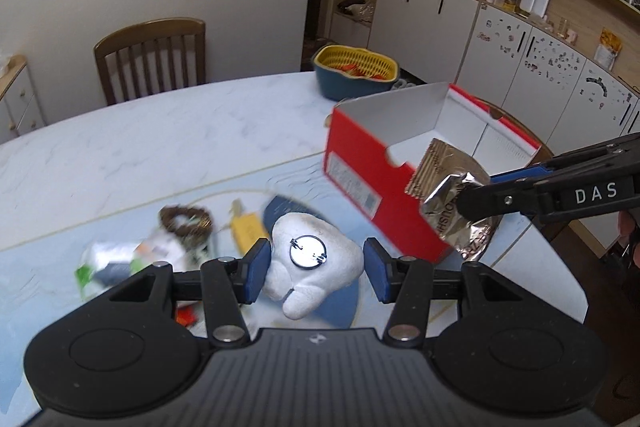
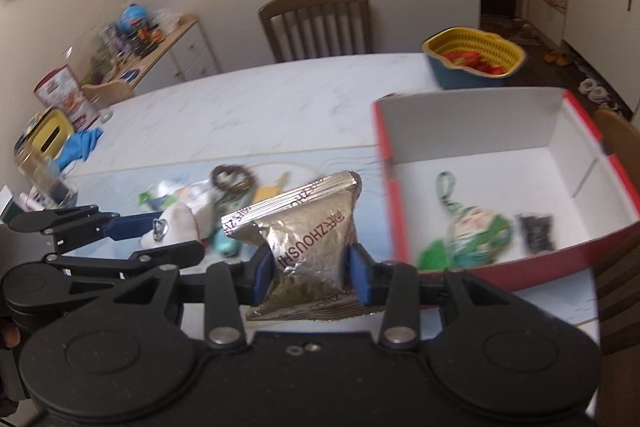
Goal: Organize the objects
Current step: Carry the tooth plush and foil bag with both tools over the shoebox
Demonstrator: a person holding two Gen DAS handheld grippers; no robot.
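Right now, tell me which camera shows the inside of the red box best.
The right wrist view: it looks down into the red box, showing its white floor, a green pouch and a small dark item. The left wrist view shows mainly the outer red side and inner walls; the foil packet blocks the floor.

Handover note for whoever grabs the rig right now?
Right tool: shut on the silver foil packet, held near the red box.
Left tool: open around the white plush toy on the blue mat.
Done: green pouch and a small dark item are in the box.
Left: drop the packet in, box the plush and the mat clutter.
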